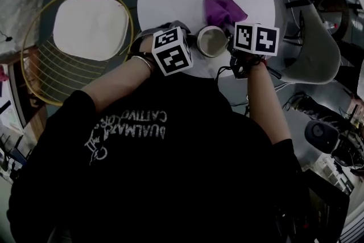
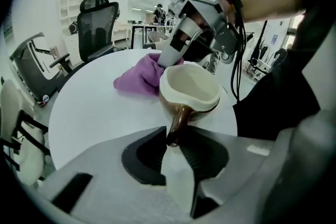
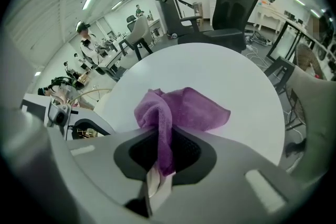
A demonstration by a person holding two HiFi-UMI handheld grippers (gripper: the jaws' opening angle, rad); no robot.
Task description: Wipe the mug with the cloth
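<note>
In the left hand-held gripper (image 2: 176, 147) the mug (image 2: 189, 89) is clamped by its glossy brown handle. It is seen cream inside and brown outside, at the near edge of the round white table (image 2: 94, 113). A crumpled purple cloth (image 3: 184, 110) is pinched in the right hand-held gripper (image 3: 160, 157), just beyond the mug.

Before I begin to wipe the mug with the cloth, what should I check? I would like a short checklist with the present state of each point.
1. The left tongs are shut on the handle of the mug: ok.
2. The right tongs are shut on the cloth: ok.
3. The mug is empty inside: ok.
4. The cloth touches the mug: cannot tell; it lies just behind the rim.
5. The mug stands on the table: cannot tell.
</note>
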